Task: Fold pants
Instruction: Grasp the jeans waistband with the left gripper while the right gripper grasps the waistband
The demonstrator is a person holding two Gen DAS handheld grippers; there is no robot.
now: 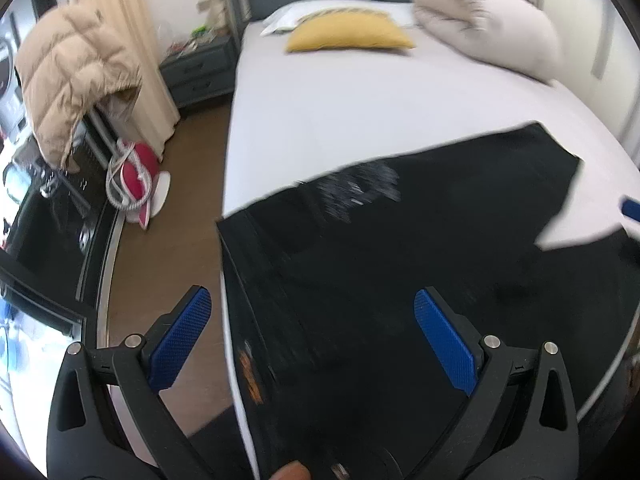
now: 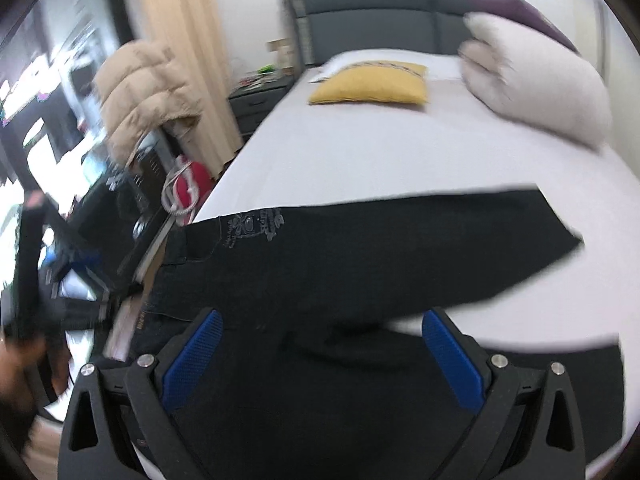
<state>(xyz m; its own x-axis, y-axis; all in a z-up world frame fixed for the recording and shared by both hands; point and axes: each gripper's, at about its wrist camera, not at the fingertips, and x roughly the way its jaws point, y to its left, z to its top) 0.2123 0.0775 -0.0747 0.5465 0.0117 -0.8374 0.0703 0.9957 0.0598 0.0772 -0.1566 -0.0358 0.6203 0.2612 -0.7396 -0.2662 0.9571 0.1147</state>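
Observation:
Black pants (image 1: 400, 248) lie spread on the near end of a white bed (image 1: 360, 112), waistband at the bed's left edge, legs running right. A pale print marks one leg. My left gripper (image 1: 312, 320) is open and empty above the waistband edge. The pants also show in the right wrist view (image 2: 360, 248). My right gripper (image 2: 320, 344) is open and empty above the pants near the crotch. A blue pad of the right gripper (image 1: 632, 208) shows at the far right of the left wrist view.
A yellow cushion (image 1: 348, 34) and a rolled white duvet (image 1: 488, 28) lie at the bed's head. A beige puffer jacket (image 1: 68, 80), a grey nightstand (image 1: 200, 68) and a red-white object (image 1: 136, 176) stand on the floor to the left.

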